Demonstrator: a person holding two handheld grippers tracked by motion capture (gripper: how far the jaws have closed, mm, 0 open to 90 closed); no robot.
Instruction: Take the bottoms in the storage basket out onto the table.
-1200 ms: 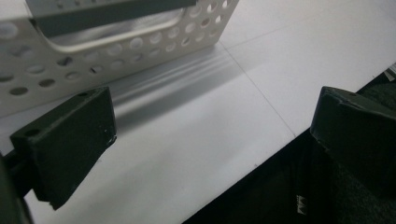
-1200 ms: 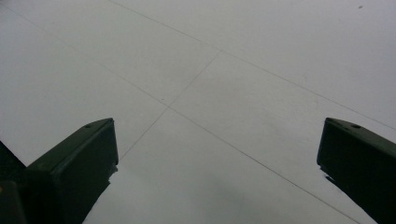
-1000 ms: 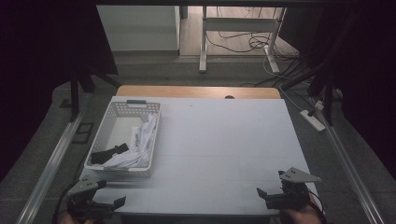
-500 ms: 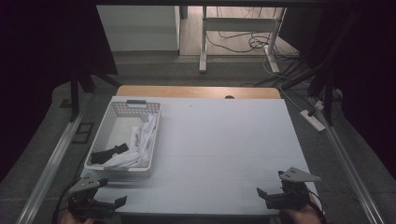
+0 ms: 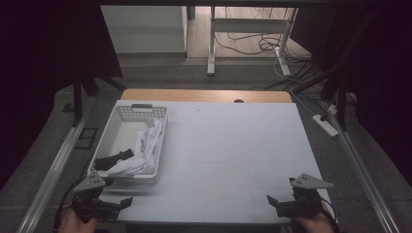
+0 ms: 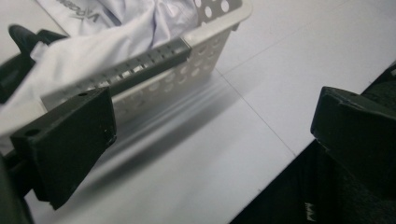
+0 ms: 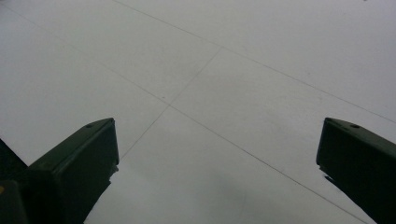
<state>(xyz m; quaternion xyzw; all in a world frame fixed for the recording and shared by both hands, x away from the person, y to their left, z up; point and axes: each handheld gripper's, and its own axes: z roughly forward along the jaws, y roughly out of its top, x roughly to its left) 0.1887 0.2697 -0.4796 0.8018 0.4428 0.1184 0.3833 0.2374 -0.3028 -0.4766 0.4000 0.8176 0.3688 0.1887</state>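
Left gripper (image 5: 114,204) sits at the near left corner of the table (image 5: 233,145), jaws wide apart, holding nothing. Just ahead of it is the white basket (image 5: 109,141), its near rim (image 6: 140,65) close beyond the jaw tips, not touching. White cloth (image 5: 148,145) and a black item (image 5: 112,159) lie inside the basket. Right gripper (image 5: 276,203) sits at the near right corner, jaws wide apart and holding nothing, well apart from the basket, bare tabletop in front.
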